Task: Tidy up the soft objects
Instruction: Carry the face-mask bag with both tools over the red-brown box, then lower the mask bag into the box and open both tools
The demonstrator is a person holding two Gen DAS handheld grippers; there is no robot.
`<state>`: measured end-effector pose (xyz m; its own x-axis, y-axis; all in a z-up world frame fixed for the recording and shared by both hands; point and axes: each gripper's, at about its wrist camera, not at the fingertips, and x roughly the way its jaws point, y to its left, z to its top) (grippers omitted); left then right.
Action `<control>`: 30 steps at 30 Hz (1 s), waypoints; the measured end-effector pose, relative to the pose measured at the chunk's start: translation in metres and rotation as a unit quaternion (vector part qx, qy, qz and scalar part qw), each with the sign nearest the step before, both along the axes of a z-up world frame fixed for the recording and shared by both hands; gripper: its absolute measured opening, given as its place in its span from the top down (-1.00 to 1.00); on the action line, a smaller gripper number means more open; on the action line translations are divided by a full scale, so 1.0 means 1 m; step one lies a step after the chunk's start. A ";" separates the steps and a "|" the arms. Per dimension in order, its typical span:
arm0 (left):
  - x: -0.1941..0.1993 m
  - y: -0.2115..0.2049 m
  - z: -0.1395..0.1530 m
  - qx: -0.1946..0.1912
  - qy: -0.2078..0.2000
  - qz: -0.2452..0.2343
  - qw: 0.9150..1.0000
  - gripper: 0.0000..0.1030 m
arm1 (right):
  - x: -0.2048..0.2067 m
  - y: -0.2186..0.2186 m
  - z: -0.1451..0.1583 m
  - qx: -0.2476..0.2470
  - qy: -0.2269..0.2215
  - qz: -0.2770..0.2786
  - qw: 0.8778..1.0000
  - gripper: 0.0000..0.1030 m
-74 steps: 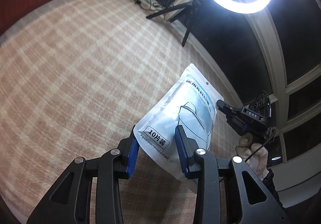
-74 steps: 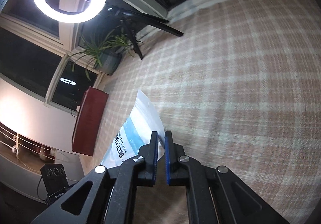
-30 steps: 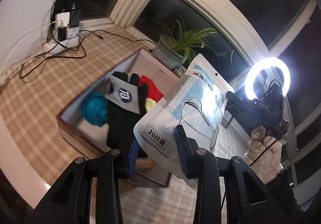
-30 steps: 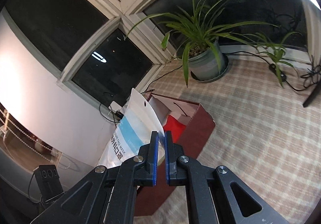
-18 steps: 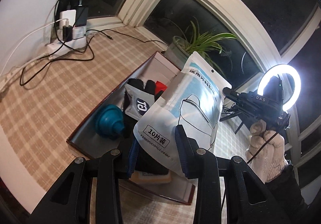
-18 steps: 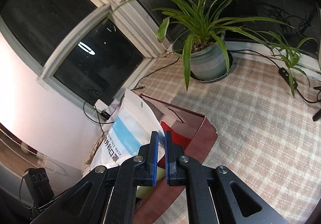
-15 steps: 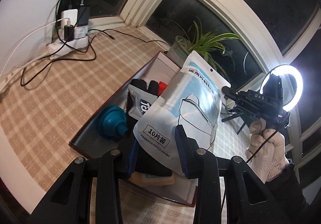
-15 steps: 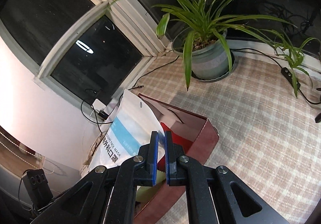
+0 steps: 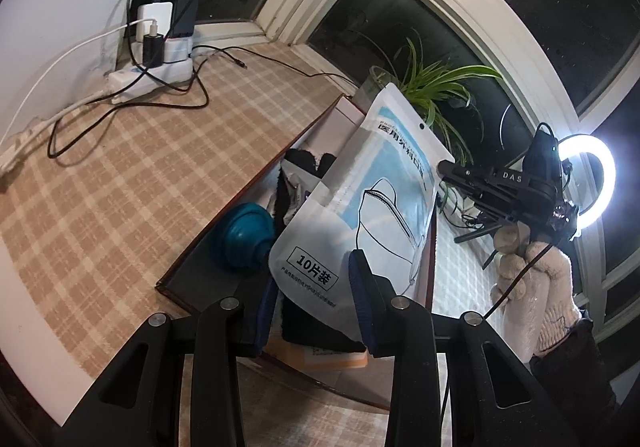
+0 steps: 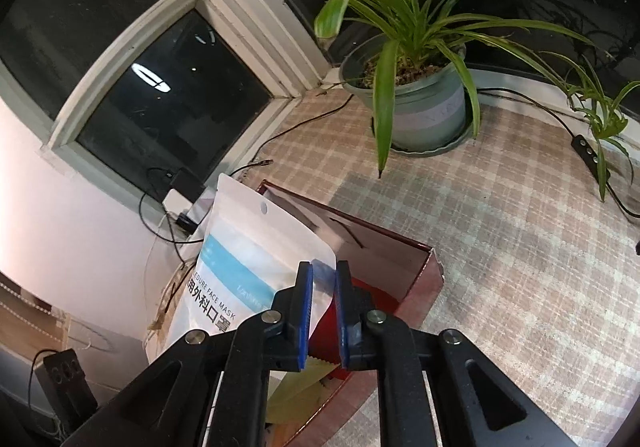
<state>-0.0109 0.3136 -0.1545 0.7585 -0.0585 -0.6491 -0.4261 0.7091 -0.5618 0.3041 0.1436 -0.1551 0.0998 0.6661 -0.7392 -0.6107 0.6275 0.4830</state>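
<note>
Mask pouch held over the open box by both tongs.

Your checked table (image 9: pixel 120 183) carries a red-brown box (image 10: pixel 424 279), open at the top, with a potted plant (image 10: pixel 416 103) well beyond it and a power strip (image 9: pixel 148 81) at the wall. You hold the face mask pouch (image 9: pixel 372 207) above the box, tilted, its hang-hole end uppermost. Your left tongs (image 9: pixel 316 299) straddle the pouch's lower end, the blue pads set wide on either edge of it. Your right tongs (image 10: pixel 322 311) are closed on the pouch's side edge, pads nearly meeting. Inside the box lie a black glove (image 9: pixel 304 163) and a teal rounded item (image 9: pixel 244 235), both beside the pouch's lower half.
</note>
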 end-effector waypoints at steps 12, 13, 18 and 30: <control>-0.003 -0.002 0.009 0.029 0.003 0.006 1.000 0.24 | 0.000 -0.005 0.014 -0.006 -0.023 -0.020 1.000 0.35; -0.003 -0.003 0.011 0.032 0.002 0.005 0.999 0.24 | -0.001 -0.007 0.016 -0.005 -0.026 -0.019 0.999 0.35; -0.003 -0.010 0.018 0.048 0.002 0.003 0.999 0.04 | -0.008 -0.020 0.022 -0.006 -0.039 -0.017 0.999 0.19; -0.010 -0.050 0.041 0.111 0.006 -0.001 0.994 -0.19 | -0.037 -0.073 0.035 -0.015 -0.070 -0.006 0.997 -0.03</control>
<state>-0.0211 0.2638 -0.1131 0.7506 0.0856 -0.6552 -0.4304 0.8157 -0.3865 0.2668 0.0711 -0.1199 0.2117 0.6420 -0.7368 -0.6638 0.6478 0.3737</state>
